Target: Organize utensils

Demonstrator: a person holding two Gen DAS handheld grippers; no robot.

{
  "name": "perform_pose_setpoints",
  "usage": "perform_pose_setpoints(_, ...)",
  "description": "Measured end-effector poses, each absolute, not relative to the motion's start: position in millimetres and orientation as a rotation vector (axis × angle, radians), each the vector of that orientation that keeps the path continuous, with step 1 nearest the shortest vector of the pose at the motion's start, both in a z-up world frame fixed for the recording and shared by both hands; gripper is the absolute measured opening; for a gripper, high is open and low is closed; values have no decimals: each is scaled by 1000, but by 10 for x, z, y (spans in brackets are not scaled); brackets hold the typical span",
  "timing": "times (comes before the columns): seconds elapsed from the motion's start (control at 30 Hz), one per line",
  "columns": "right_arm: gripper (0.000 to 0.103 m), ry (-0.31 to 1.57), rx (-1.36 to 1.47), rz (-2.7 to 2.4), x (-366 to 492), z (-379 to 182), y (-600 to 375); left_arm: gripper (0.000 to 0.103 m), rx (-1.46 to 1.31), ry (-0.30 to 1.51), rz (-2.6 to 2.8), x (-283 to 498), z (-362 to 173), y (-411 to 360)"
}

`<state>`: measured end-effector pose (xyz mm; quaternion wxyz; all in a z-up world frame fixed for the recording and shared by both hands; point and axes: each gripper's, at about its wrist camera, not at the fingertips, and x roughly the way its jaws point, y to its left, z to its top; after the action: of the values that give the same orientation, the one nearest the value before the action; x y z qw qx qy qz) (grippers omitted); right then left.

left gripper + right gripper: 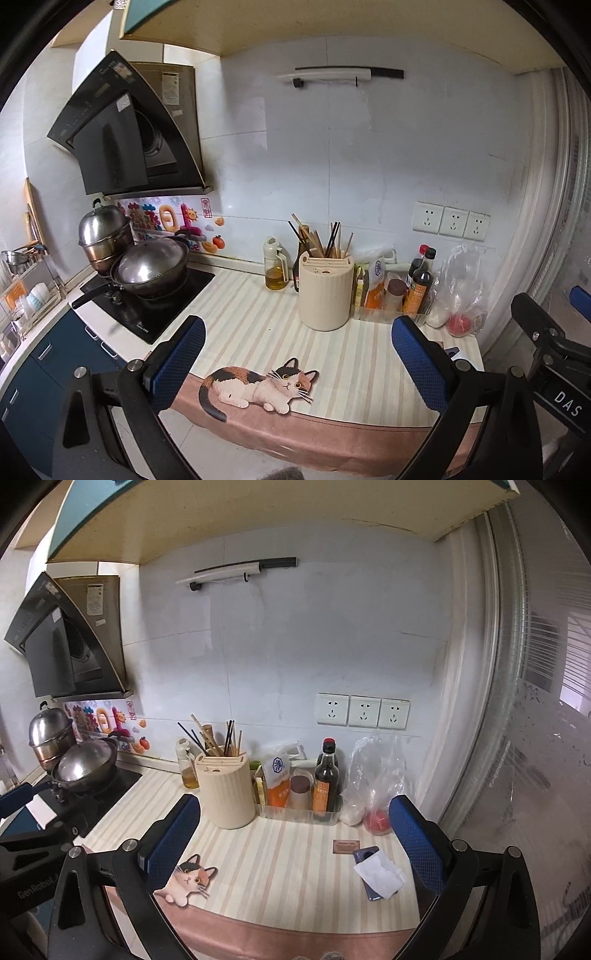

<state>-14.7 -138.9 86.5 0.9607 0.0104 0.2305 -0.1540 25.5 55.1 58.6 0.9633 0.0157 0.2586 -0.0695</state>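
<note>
A cream utensil holder stands at the back of the striped counter with several chopsticks sticking up from it. My left gripper hangs open in front of the counter edge, well short of the holder, nothing between its blue pads. My right gripper is likewise open and empty, over the counter's front edge to the right of the holder. Each gripper shows at the side of the other's view.
A wok and steel pot sit on the hob at left. Oil bottle, sauce bottles in a clear tray, and plastic bags line the wall. A phone with a tissue lies near my right finger. Cat-print mat covers the counter.
</note>
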Motion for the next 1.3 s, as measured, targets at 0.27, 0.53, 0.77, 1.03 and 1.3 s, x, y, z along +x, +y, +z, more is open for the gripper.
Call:
perform_pose_setpoints(0.27, 103, 469, -7, -275, -242, 942, -1404, 103, 16, 542, -94, 153, 604, 577)
perform_pose_setpoints(0.53, 103, 477, -1, -236, -177, 892, -1425, 103, 25, 536, -70, 79, 590, 556)
perform_pose_setpoints(0.77, 103, 474, 1, -212, -128, 863, -1434, 103, 26, 533, -45, 85, 597, 566)
perform_pose_setpoints(1.03, 103, 476, 5, -204, -80, 832, -1437, 103, 24, 533, -29, 115, 577, 550)
perform_pose_setpoints(1.3, 103, 483, 4, -197, -51, 800, -1438, 103, 17, 543, -25, 130, 568, 564)
